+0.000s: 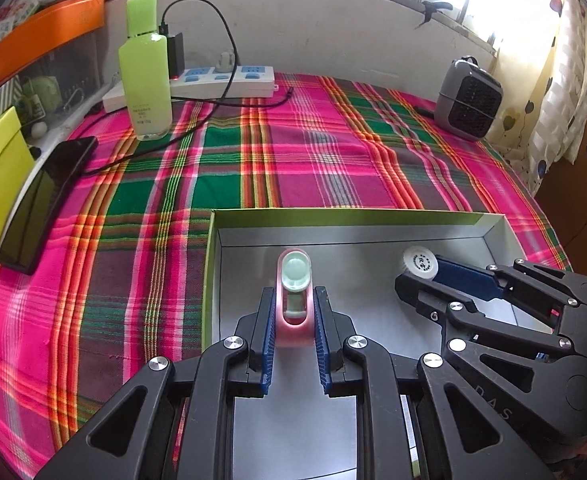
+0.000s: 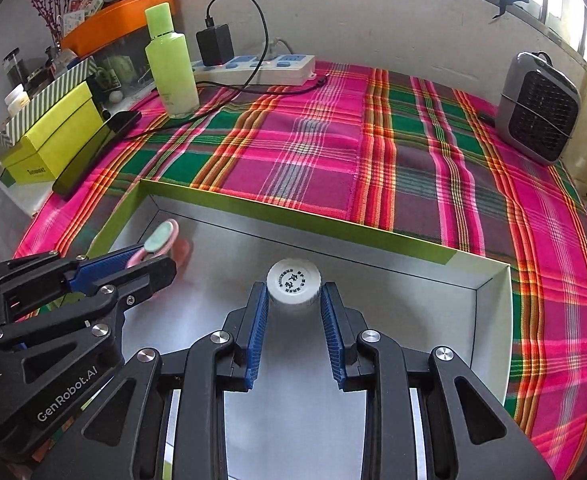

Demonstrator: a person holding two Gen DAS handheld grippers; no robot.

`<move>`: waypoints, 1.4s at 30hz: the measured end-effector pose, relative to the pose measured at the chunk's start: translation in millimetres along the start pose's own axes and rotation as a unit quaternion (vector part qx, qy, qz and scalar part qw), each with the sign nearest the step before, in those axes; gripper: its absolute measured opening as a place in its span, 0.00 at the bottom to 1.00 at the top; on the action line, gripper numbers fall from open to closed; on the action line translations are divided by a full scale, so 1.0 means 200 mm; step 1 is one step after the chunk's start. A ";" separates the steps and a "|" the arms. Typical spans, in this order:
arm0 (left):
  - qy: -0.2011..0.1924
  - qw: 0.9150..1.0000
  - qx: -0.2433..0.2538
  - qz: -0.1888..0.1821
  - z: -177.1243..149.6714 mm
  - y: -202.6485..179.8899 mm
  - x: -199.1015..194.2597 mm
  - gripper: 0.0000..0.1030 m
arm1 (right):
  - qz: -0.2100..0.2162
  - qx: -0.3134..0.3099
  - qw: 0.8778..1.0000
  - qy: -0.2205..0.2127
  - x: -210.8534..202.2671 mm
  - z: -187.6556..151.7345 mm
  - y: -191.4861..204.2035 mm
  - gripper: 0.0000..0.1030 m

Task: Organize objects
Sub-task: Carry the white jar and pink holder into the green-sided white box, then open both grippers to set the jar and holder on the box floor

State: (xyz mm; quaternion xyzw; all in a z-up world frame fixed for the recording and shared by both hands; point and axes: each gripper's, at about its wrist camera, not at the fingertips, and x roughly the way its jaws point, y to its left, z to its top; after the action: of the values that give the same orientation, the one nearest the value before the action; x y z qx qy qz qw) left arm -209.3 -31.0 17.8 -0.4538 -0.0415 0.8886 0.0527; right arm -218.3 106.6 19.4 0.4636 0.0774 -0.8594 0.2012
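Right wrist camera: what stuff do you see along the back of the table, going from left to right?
Yellow box → green bottle → black charger → power strip → small grey fan.

Left gripper (image 1: 293,308) clamped, right gripper (image 2: 294,304) clamped (tilted downward).

The shallow box (image 2: 493,312) holds both grippers side by side, the left gripper (image 1: 293,312) and right gripper (image 2: 295,312) near each other, so room between them is narrow. Its low green wall (image 2: 293,216) edges the far side. Beyond it the plaid cloth (image 2: 317,152) lies bare across the middle, hemmed by the green bottle (image 2: 171,64), power strip (image 2: 281,66), phone (image 2: 93,156) and small fan (image 2: 539,116)
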 end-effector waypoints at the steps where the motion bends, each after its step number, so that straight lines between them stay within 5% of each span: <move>1: -0.001 1.000 0.002 0.002 0.00 0.00 0.00 0.16 | 0.000 0.000 1.000 0.001 0.00 0.00 0.00 0.28; 17: -0.001 1.000 0.003 0.011 0.00 0.00 0.00 0.20 | -0.001 0.010 1.000 -0.002 0.01 -0.01 -0.01 0.28; 27: -0.008 1.000 0.002 0.022 -0.02 -0.02 -0.05 0.40 | 0.007 0.027 1.000 -0.008 -0.03 -0.05 -0.05 0.43; 42: -0.045 0.999 -0.006 0.020 -0.13 -0.02 -0.27 0.41 | -0.005 0.050 0.997 -0.051 -0.23 -0.17 -0.08 0.43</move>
State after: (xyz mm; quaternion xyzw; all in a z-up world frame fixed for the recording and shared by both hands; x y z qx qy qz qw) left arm -156.7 -33.2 46.2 -0.4147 -0.0399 0.9086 0.0306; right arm -177.0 144.9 38.7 0.4278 0.0262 -0.8858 0.1778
